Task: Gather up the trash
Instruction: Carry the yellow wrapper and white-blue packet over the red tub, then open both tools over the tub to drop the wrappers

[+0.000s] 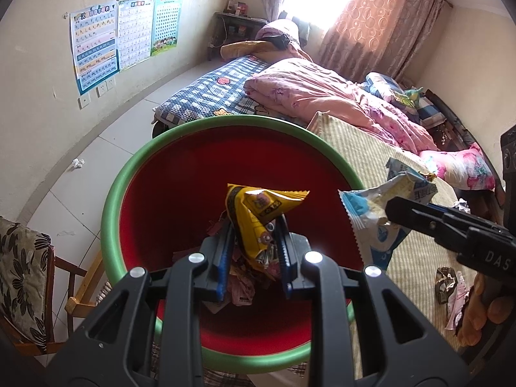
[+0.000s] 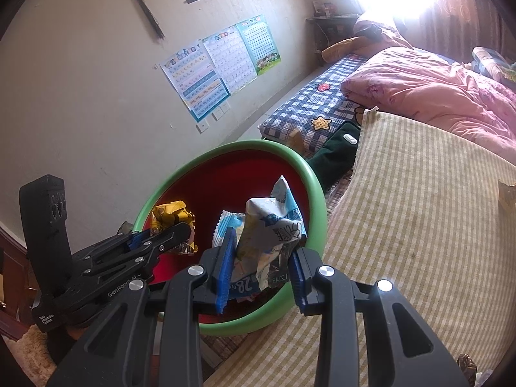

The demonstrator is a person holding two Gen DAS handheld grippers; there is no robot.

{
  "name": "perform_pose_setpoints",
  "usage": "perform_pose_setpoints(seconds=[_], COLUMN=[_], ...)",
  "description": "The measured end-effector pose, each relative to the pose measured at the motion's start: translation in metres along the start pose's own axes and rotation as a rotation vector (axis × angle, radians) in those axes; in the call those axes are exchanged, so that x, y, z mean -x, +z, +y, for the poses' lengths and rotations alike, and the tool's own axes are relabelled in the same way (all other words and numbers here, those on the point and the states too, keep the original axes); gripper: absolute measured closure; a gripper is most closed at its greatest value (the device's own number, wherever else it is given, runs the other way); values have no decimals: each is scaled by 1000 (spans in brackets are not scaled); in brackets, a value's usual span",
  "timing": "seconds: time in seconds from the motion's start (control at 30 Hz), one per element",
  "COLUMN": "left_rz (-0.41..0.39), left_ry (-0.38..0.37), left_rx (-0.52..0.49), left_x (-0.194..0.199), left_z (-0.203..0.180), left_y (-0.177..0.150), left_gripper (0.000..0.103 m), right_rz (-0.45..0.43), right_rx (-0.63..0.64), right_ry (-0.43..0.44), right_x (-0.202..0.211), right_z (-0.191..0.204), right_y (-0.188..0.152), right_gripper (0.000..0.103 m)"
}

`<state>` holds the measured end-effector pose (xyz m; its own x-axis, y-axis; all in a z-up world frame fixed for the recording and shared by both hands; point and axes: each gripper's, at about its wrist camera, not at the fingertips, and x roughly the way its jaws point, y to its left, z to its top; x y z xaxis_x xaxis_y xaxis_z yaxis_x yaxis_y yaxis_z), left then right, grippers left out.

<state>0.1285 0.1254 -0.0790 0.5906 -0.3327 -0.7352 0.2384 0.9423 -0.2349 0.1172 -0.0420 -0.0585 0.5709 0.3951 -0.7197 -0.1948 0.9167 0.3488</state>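
A red bin with a green rim [image 1: 111,200] [image 2: 317,193] stands against the bed's edge, with crumpled wrappers at its bottom. My left gripper [image 1: 254,225] is shut on a yellow snack wrapper [image 1: 258,213] [image 2: 174,216], held over the bin's opening. My right gripper [image 2: 262,242] is shut on a crumpled white-and-blue snack bag [image 2: 267,225] [image 1: 377,206], held above the bin's near rim. In the left wrist view the right gripper [image 1: 391,208] comes in from the right, beside the bin.
A striped yellow sheet [image 2: 419,209] covers the bed, with a pink quilt [image 1: 322,93] and a checked blanket [image 1: 206,93] farther back. More wrappers [image 1: 451,290] lie on the bed at right. A crumpled paper [image 1: 78,163] lies on the tiled floor. A wooden chair [image 1: 29,277] stands at left.
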Motion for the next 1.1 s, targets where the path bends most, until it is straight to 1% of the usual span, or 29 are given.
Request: perform_pose_setpoints(seconds=[0.17,0.2,0.23,0.27,0.3,0.33,0.37,0.4,0.43,0.5,0.6,0.77,0.87,0.97,1.1], left_rz=[2,1,3,6,7,6,4,-1,-4,-11,-19,-21,-25,-25,-13], left_ry=[4,8,12,16,18,22,26,31,34,38,41,45,48,41,15], left_rx=[7,12,15,24,30,38,43,49,51,57,63,50,43,33,16], left_x=[-1,-1,-1,-2,-2,-1,0,2,3,5,9,11,13,14,14], left_z=[3,4,4,5,6,6,6,7,8,8,4,-10,-22,-38,-69], left_y=[0,-1,-1,-1,-1,-1,-2,-3,-3,-4,-6,-11,-13,-17,-26], left_gripper=[79,78,73,71,66,61,59,55,52,49,48,46,43,43,43], right_rz=[1,0,0,-1,0,2,-2,-10,-12,-13,-19,-33,-36,-39,-55], right_rx=[-2,-1,0,2,4,5,3,3,6,10,3,-10,-26,-48,-67], right_ry=[1,4,8,13,31,44,52,58,61,62,60,50,35,16,-11], right_x=[0,0,-1,-1,-1,-2,-2,0,1,3,7,22,34,47,73], right_z=[3,4,4,5,7,7,8,10,10,11,7,-4,-18,-34,-58], right_y=[0,1,1,2,2,3,3,3,3,1,0,-8,-15,-23,-36], right_gripper=[71,71,70,70,63,53,49,47,47,46,43,42,40,40,40])
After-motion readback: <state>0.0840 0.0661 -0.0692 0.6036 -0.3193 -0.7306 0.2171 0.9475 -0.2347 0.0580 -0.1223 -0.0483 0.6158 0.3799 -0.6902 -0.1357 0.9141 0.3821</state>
